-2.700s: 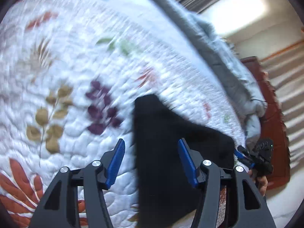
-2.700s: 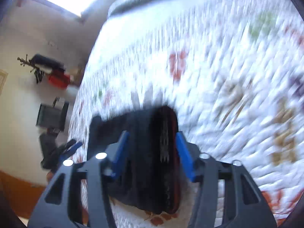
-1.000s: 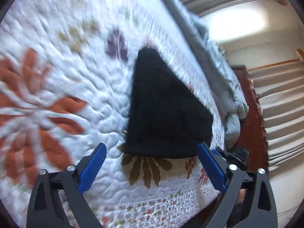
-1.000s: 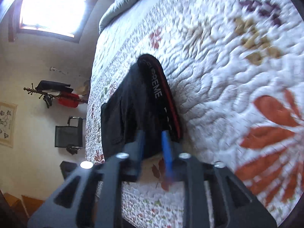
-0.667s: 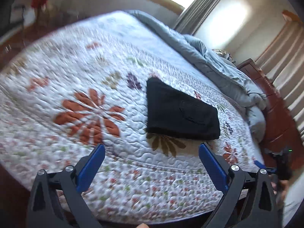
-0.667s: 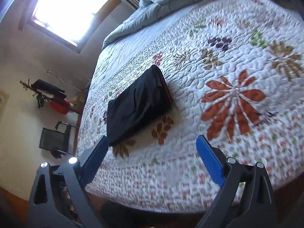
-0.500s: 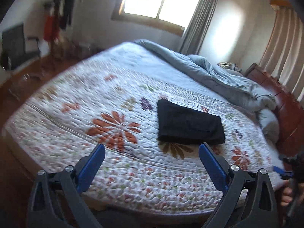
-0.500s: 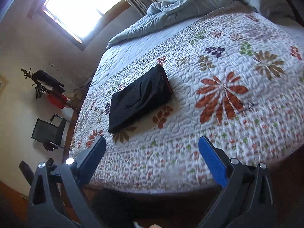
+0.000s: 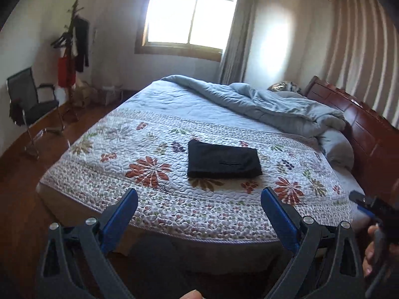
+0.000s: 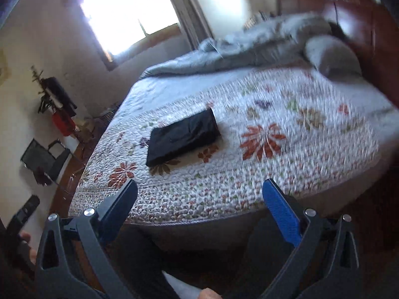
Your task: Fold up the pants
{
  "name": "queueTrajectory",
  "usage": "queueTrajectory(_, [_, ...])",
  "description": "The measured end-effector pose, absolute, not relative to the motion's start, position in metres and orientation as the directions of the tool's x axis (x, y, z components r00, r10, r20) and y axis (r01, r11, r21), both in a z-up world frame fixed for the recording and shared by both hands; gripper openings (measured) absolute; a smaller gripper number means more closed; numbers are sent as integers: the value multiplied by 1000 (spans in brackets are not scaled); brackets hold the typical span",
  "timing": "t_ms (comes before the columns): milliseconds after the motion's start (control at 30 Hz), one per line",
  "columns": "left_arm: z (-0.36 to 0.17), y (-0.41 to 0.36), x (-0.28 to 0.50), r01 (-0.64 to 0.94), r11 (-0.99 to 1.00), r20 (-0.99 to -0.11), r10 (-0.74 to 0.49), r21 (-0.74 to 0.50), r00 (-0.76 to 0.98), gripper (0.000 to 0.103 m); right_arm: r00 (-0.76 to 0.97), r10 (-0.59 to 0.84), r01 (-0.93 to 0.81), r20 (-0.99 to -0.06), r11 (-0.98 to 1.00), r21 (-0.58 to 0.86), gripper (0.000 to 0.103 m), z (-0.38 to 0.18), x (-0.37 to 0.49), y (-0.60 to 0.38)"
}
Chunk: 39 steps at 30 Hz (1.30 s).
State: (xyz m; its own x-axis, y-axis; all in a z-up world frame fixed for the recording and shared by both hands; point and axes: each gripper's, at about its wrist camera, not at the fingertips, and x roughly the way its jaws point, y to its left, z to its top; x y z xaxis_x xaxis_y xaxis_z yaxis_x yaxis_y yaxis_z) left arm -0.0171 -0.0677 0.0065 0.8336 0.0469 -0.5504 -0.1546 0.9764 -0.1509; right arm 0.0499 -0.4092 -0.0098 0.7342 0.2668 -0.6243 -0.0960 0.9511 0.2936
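Pants (image 9: 223,160) lie folded into a flat black rectangle on the quilt (image 9: 159,199), near the foot of the bed and well apart from the rumpled grey duvet (image 9: 269,104) at the headboard. A second ago my right claw (image 10: 199,199) was nearly closed right at the waistband end; now its jaws stand as wide as they go with nothing between them. My left claw (image 9: 199,206) is spread just as wide and empty too. Both of my claws have pulled back and up from the bed, so that the whole mattress, the window (image 9: 192,12) and the chair (image 9: 32,99) come into view, where before the black cloth filled most of it. In the right wrist view the bundle looks neat, with its edges lined up and no loose leg showing. I judge the folding finished: I have let go and stepped away, and nothing on the bed seems to need another pass.
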Motion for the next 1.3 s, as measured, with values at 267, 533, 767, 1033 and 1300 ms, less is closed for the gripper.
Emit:
queueTrajectory(267, [37, -106, -52, -193, 977, -543, 116, -87, 832, 99, 814, 205, -194, -543, 978, 78, 100, 41, -8, -357])
queueTrajectory(533, [47, -114, -66, -203, 976, -511, 134, -80, 849, 99, 793, 239, -265, -561, 964, 37, 100, 36, -21, -339])
queueTrajectory(767, [38, -113, -54, -196, 976, -541, 116, -93, 833, 99, 773, 252, -288, -582, 957, 31, 100, 31, -12, -330])
queueTrajectory(1033, [31, -107, -38, -200, 975, -555, 114, -96, 824, 99, 756, 246, -297, -607, 955, 18, 100, 24, 8, -318])
queueTrajectory(1300, [30, -105, -23, -211, 975, -555, 141, -64, 820, 99, 742, 249, -304, -622, 952, 19, 100, 20, 26, -311])
